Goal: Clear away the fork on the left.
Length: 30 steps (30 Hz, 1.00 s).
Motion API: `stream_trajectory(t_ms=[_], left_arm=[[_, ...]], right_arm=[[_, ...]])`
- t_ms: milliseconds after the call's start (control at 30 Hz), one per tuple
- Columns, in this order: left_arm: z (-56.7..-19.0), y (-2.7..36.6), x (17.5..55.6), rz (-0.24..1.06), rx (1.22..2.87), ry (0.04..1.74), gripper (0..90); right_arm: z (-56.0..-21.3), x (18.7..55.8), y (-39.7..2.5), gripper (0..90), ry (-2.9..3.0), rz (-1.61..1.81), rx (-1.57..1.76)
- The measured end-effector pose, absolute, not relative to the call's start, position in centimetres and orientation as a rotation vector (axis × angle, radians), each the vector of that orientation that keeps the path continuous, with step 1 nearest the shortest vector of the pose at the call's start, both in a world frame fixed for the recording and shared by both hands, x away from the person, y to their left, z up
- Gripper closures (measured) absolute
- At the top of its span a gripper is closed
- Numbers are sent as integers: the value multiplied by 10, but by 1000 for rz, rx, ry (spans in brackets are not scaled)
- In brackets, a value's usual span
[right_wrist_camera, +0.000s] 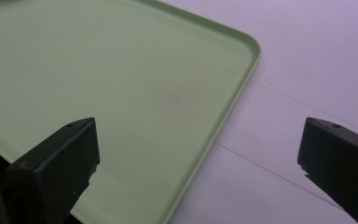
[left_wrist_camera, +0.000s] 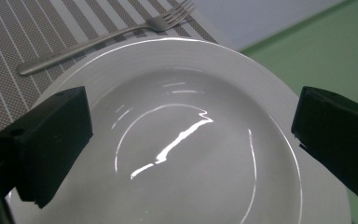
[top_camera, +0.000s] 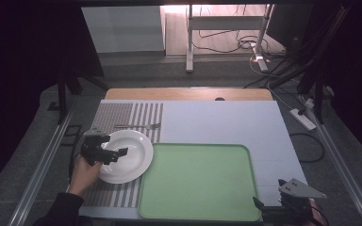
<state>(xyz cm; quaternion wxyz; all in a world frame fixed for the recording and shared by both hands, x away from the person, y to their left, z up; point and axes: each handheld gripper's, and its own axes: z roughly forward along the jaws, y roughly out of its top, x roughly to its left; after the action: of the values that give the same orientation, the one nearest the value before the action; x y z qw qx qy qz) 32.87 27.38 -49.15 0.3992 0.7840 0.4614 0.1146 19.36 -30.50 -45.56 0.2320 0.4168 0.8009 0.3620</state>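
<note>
**Plate grab pending, slip and clatter risks**

Left gripper (top_camera: 107, 155) hovering over white plate (top_camera: 125, 155), fingers (left_wrist_camera: 46, 140) spread wide, nothing held; plate sitting on striped placemat (top_camera: 122, 115) near left edge of surface (top_camera: 226, 120), right rim just beside or slightly over left rim of green tray (top_camera: 198, 181); cannot tell whether touching. Fork (top_camera: 139, 126) lying on placemat just behind plate, apart from it. Right gripper (top_camera: 283, 207) parked at front right corner of surface, fingers (right_wrist_camera: 56, 163) wide, empty, aimed across tray's right rim.

Likely next: pinch on plate rim, lift toward tray. Risks, as judged from here: glossy glazed rim, sloped, so thin pinch likely to slide off; grip taken on one side only means heavy tilt, plate swinging down or dropping onto tray edge; fingers now over the bowl rather than the rim, so closing here would catch nothing or scrape glaze; dragging instead of lifting could snag on tray lip, or shove placemat and fork along; far rim close to fork, so backward nudge could knock fork; right gripper too far off to steady anything quickly.
</note>
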Motion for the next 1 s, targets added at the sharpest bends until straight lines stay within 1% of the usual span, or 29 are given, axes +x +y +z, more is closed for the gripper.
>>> stream_trajectory(t_ms=[200,633,1000], left_arm=[[-492,272,343,307,1987,1174,0],[-493,268,380,266,2017,1196,1],[-496,266,406,283,2047,1241,1]], right_arm=[[-456,194,-305,0,2208,998,1143],[-456,193,-303,0,2211,983,1125],[-456,193,-303,0,2221,977,1125]])
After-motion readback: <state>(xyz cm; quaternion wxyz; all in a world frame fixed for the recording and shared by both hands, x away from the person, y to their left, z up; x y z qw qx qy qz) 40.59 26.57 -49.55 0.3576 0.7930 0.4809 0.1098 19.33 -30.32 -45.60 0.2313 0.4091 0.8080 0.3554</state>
